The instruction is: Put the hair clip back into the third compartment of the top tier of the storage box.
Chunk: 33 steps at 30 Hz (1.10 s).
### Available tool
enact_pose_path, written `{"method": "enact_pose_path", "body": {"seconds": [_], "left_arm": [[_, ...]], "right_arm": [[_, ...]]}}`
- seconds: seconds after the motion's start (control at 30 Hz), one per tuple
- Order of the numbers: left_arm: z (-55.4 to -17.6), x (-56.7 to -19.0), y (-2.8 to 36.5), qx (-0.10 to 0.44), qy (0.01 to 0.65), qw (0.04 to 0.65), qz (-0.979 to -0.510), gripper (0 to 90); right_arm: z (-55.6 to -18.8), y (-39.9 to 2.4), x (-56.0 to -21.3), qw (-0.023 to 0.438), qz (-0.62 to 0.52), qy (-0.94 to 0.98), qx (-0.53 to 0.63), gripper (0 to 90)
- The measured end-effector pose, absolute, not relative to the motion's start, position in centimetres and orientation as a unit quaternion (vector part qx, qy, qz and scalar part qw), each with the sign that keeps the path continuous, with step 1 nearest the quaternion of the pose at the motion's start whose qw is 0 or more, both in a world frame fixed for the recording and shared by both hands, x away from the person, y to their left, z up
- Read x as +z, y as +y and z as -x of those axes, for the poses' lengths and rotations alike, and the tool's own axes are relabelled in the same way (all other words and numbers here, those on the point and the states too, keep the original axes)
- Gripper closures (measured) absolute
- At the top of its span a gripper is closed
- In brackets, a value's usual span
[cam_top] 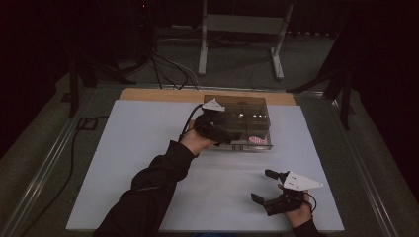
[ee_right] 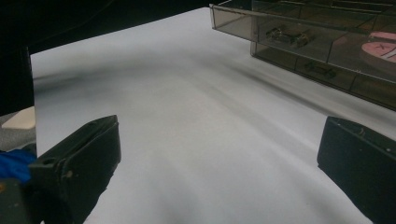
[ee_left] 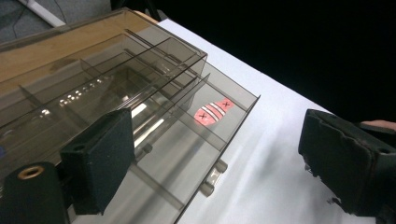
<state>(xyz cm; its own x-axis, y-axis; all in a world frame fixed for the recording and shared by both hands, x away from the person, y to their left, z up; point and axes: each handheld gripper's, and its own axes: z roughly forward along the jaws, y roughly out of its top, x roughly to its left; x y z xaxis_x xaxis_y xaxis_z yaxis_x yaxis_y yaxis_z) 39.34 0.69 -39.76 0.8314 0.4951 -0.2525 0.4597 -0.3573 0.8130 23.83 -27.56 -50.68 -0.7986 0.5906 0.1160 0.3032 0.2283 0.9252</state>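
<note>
white table: our left gripper, jaws spread, straddles the near left corner of the far organiser holding a pink tag; right gripper idles agape, near right. closing carelessly may shove the organiser.

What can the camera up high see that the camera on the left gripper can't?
Only the high view takes in the whole white table top, the person's dark sleeve, the right hand-held gripper open over bare table, and the floor with a metal stand beyond.

Only the left gripper view shows, close up, the black X marks and stripes on the pink object, the thin dividers inside the box, and the small knobs on its front.

Both show the smoky clear plastic box, the pink object inside it, and the left hand-held gripper, open at the box.
</note>
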Motion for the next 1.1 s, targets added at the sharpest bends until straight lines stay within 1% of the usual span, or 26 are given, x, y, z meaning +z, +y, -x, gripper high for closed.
{"method": "enact_pose_path", "body": {"seconds": [0.07,0.1,0.13,0.23,0.5,0.77,1.1], "left_arm": [[-39.2,-39.6,1.2,0.024,0.292,0.488,-0.822,11.4],[-39.2,-39.6,1.5,0.024,0.293,0.49,-0.821,9.2],[-39.1,-39.6,1.7,0.025,0.293,0.491,-0.82,9.1],[-38.9,-39.6,2.3,0.028,0.296,0.487,-0.821,2.9],[-38.3,-39.7,4.0,0.043,0.299,0.492,-0.816,0.5],[-37.6,-39.9,6.2,0.067,0.295,0.497,-0.813,0.5],[-36.6,-39.9,9.3,0.078,0.298,0.503,-0.808,0.5]], "right_arm": [[-23.8,-27.6,-50.7,0.13,-0.289,0.773,0.55,0.0],[-23.8,-27.6,-50.7,0.131,-0.289,0.773,0.55,0.0],[-23.8,-27.6,-50.7,0.13,-0.289,0.772,0.551,0.0],[-23.9,-27.6,-50.7,0.13,-0.288,0.773,0.55,0.0],[-23.9,-27.4,-50.6,0.131,-0.288,0.774,0.549,0.0],[-24.1,-27.0,-50.6,0.129,-0.284,0.778,0.546,0.0],[-24.1,-26.9,-50.7,0.128,-0.286,0.779,0.543,0.0]]}}
